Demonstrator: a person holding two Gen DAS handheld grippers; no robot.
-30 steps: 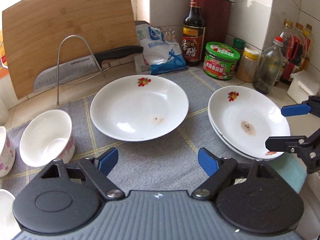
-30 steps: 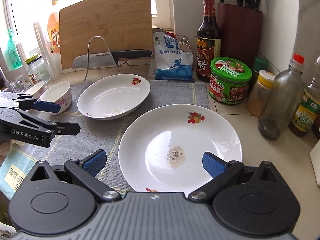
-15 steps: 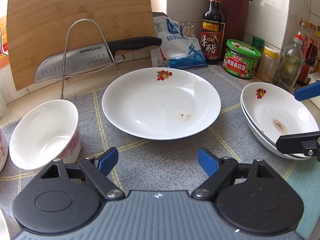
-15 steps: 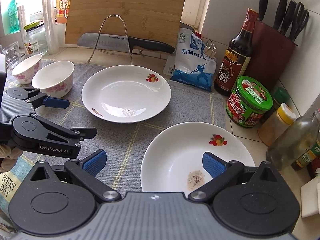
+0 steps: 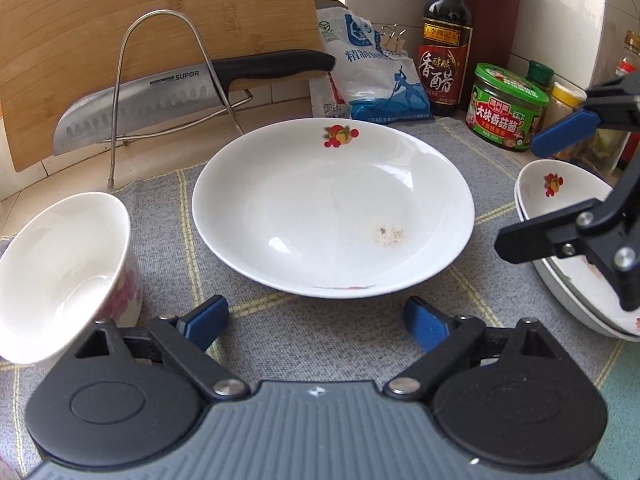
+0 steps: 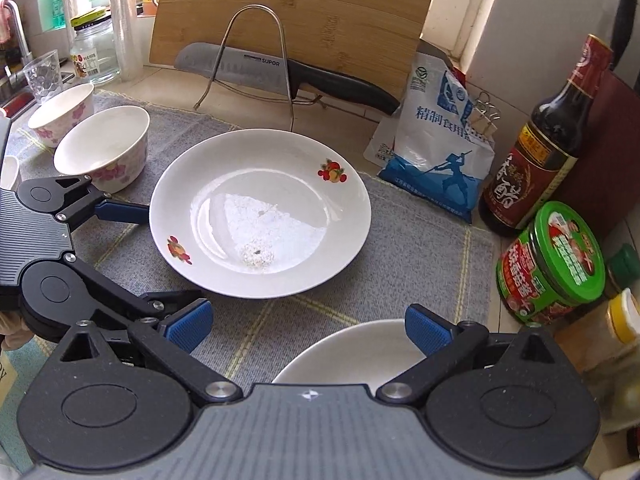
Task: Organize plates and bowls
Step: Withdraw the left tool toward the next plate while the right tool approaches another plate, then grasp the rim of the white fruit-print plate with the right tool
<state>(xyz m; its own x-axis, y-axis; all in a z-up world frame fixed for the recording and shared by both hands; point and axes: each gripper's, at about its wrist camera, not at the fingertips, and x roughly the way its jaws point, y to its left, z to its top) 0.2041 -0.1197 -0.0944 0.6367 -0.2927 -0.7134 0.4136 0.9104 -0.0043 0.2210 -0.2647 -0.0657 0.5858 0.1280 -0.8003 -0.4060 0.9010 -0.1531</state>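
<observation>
Grey woven mat (image 5: pixel 320 344) covering tiled kitchen counter; bamboo cutting board (image 5: pixel 152 12) leaning against back wall, SUPOR knife (image 5: pixel 160 92) resting in wire rack (image 5: pixel 168 80) before it. Salt bag (image 5: pixel 372 76), vinegar bottle (image 5: pixel 446 36), green-lidded jar (image 5: pixel 506 112) lining rear right.

Sitting mid-mat: large white plate (image 5: pixel 332 208), fruit decal at far rim, brownish residue speck inside. Lying left of it, tilted toward plate: white bowl with pink flowers (image 5: pixel 60 276). Second flowered bowl (image 6: pixel 60 114) showing farther left in right wrist view, just beside first. Sitting at right edge of mat: stacked pair of plates (image 5: pixel 560 216), same decal, well apart from central plate.

Left gripper (image 5: pixel 316 320) hovering just short of plate's near rim, jaws spread wide and having just been opening further, nothing between pads, only bare mat. In right wrist view, blue fingertips (image 6: pixel 120 213) reaching plate's left rim; contact not certain.

Right gripper (image 6: pixel 308 326) hanging over stacked plates, jaws spread, near rim of stack showing below and between fingers, pads not pressing on anything.
</observation>
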